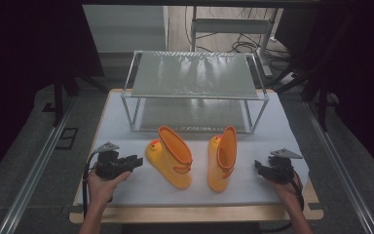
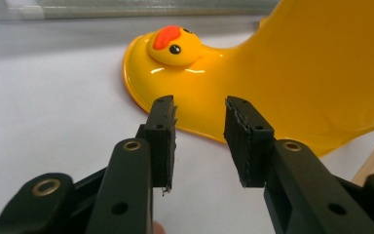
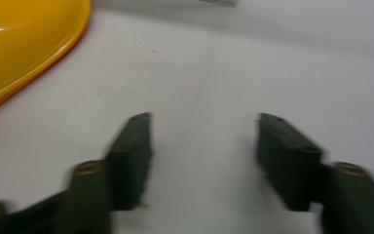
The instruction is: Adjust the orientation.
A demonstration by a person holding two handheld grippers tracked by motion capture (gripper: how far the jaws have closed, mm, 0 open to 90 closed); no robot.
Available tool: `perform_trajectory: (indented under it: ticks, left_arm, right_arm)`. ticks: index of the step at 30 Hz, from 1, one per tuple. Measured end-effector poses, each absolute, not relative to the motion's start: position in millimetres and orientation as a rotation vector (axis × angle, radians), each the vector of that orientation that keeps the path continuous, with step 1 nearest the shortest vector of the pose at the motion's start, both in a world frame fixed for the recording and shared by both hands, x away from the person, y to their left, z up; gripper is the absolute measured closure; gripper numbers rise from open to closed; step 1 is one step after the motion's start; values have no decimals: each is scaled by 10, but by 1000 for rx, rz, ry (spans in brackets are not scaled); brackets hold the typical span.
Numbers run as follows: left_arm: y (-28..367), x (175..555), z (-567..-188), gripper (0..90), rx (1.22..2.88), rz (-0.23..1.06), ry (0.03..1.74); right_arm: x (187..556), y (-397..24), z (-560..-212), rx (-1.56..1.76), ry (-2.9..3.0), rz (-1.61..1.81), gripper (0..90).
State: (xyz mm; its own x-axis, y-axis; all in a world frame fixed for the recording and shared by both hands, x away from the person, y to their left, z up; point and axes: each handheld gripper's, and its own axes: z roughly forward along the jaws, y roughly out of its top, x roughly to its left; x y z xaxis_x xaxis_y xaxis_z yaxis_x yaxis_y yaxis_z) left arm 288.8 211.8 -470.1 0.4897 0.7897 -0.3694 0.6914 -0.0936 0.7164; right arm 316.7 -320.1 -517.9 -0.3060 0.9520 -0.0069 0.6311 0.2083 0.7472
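Observation:
Two yellow rubber boots with duck faces lie on the white mat. The left boot [image 1: 170, 156] lies on its side, its duck toe [image 2: 175, 46] toward the shelf. The right boot [image 1: 222, 158] lies beside it, its yellow edge [image 3: 24, 48] at the upper left of the right gripper view. My left gripper [image 1: 135, 162] is open just left of the left boot, jaws pointing at its sole, nothing between them [image 2: 199, 141]. My right gripper [image 1: 259, 166] is open to the right of the right boot, over bare mat [image 3: 204, 161].
A two-level metal shelf rack [image 1: 195, 90] stands at the back of the mat [image 1: 126, 190]. The wooden table edge [image 1: 195, 212] runs along the front. Metal rails [image 1: 34, 175] flank the table on both sides.

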Motion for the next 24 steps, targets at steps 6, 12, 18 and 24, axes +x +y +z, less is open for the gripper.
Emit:
perform_trajectory:
  ticks: [6,12,18,24]
  left_arm:
    - [2064,2895,-4735,583,1848,135,1238]
    - [1922,2802,-4679,836,1863,115,1158]
    - [1610,2641,-4605,898,1925,104,1029]
    - [1235,2440,-4599,900,1961,110,918]
  right_arm:
    - [3100,-3270,-5167,1443,2053,947,633]
    - [3120,-3329,-5185,1462,2044,1006,593]
    - [3120,-3320,-5187,1455,2053,1012,546]
    - [3118,-3314,-5190,1445,2057,1007,535]
